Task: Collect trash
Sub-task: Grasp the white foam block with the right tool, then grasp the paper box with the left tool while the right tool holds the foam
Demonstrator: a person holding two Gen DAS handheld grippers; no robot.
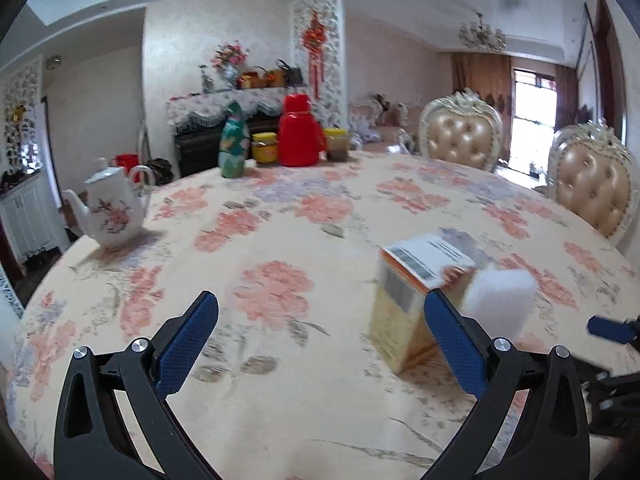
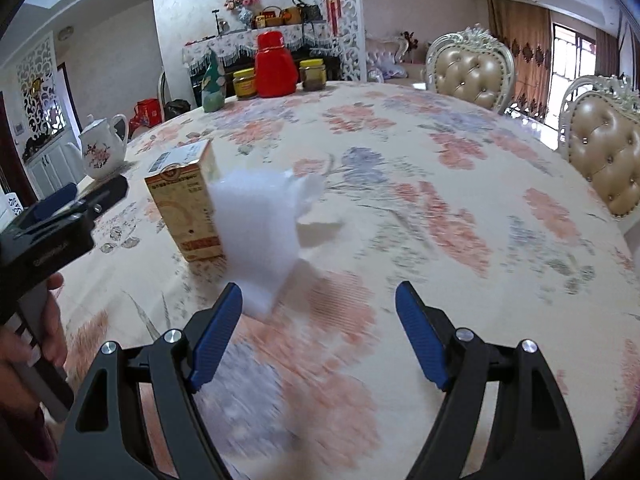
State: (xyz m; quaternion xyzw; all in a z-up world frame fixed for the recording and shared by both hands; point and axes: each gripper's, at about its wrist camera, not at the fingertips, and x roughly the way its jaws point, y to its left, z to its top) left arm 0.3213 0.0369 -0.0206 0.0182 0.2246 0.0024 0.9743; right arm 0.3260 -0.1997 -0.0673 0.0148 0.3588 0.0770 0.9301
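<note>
1. Between the fingers of my right tool (image 2: 319,300), held apart, nothing is gripped; my left tool (image 1: 322,312) is likewise apart and empty.
2. Just ahead, white foam block (image 2: 256,232) and yellow carton (image 2: 186,208) stand side by side on the worktop (image 2: 400,184).
3. Judgement: collection not begun; both pieces remain, and no bin is visible.

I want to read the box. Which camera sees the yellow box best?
The right wrist view: the box stands whole there, its printed front facing the camera, only its right edge behind the white foam. The left wrist view is blurrier, and a finger of the left claw covers part of it.
</note>
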